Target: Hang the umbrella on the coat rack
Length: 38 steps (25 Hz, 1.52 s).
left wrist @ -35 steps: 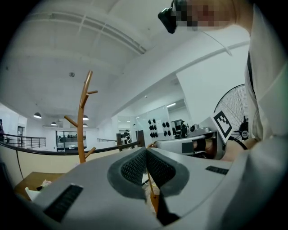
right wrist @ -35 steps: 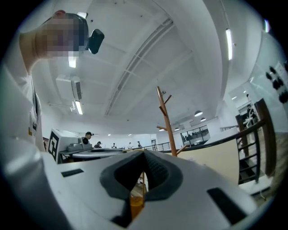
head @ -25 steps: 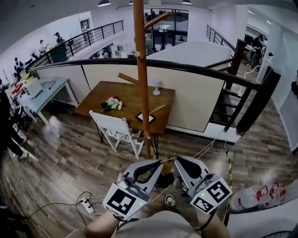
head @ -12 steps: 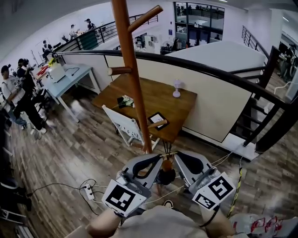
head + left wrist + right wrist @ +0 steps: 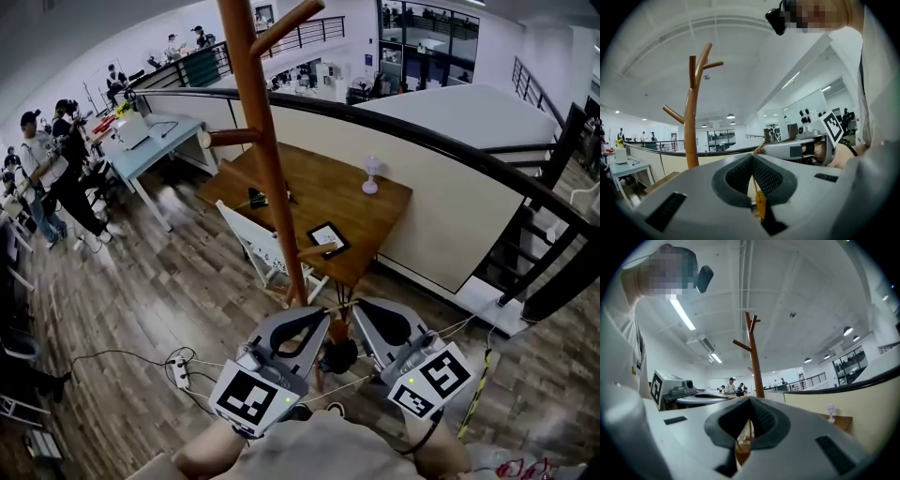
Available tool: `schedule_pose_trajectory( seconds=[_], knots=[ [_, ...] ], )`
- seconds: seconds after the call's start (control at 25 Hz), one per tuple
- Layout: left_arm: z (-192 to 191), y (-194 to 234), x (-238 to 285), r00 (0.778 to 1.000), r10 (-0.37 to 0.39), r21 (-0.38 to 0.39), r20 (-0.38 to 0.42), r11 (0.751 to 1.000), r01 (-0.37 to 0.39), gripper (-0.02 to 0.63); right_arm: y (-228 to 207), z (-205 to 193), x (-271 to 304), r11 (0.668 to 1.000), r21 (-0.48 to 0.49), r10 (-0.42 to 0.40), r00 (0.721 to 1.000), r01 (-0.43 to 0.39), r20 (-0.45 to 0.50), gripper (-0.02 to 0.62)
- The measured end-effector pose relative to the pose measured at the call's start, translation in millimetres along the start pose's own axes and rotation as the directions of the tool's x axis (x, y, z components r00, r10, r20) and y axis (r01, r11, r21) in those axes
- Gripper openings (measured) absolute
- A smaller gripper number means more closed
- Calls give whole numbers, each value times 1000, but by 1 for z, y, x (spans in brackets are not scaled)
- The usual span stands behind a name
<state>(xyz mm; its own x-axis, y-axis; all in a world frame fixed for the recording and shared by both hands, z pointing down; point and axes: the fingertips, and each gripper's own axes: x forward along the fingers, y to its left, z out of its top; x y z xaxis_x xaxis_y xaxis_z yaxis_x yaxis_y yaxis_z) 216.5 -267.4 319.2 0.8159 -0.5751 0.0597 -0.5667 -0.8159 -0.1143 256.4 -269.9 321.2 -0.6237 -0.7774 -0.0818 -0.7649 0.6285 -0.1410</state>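
The wooden coat rack (image 5: 267, 159) rises just beyond both grippers, its pegs angled upward; it also shows as the rack (image 5: 692, 122) and the rack (image 5: 754, 362). The umbrella hangs between the grippers: an orange-brown handle (image 5: 336, 330) above a dark folded body (image 5: 338, 355). A thin yellow cord (image 5: 755, 183) runs up from the handle (image 5: 761, 206) into the jaws. My left gripper (image 5: 323, 317) (image 5: 752, 157) is shut on that cord. My right gripper (image 5: 354, 309) (image 5: 749, 401) is shut on it too, and the two tips almost touch.
Behind the rack stand a wooden table (image 5: 352, 206) and a white chair (image 5: 253, 248). A curved railing (image 5: 450, 155) and stairs (image 5: 553, 253) lie right. A power strip (image 5: 180, 373) with cables is on the floor. People (image 5: 47, 169) stand at far left.
The head view has swung left and closer to the rack, whose pole now looks larger. Both grippers stay together, shut on the umbrella's cord.
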Motion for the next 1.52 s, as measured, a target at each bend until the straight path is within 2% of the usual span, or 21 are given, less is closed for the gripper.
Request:
schedule_pose_trajectory(
  seconds=[0.44,0.76,0.96,1.08,1.52],
  knots=[
    [1,8,2,1000,22,3,12,1000,-22,0,-5,1,10,1000,-3,-4,1000,4,1,3],
    [17,30,22,999,41,64,28,997,-42,0,-28,20,38,995,-104,-8,1000,9,12,3],
    [15,49,39,998,60,34,-10,998,-60,0,-48,22,61,992,-123,-3,1000,2,-8,3],
    [10,55,49,996,79,30,-41,997,-78,0,-60,20,72,995,-102,15,1000,-17,-16,3],
    [-29,82,89,987,99,-61,-128,992,-108,0,-104,-15,115,996,-35,75,996,-77,-51,3]
  ],
)
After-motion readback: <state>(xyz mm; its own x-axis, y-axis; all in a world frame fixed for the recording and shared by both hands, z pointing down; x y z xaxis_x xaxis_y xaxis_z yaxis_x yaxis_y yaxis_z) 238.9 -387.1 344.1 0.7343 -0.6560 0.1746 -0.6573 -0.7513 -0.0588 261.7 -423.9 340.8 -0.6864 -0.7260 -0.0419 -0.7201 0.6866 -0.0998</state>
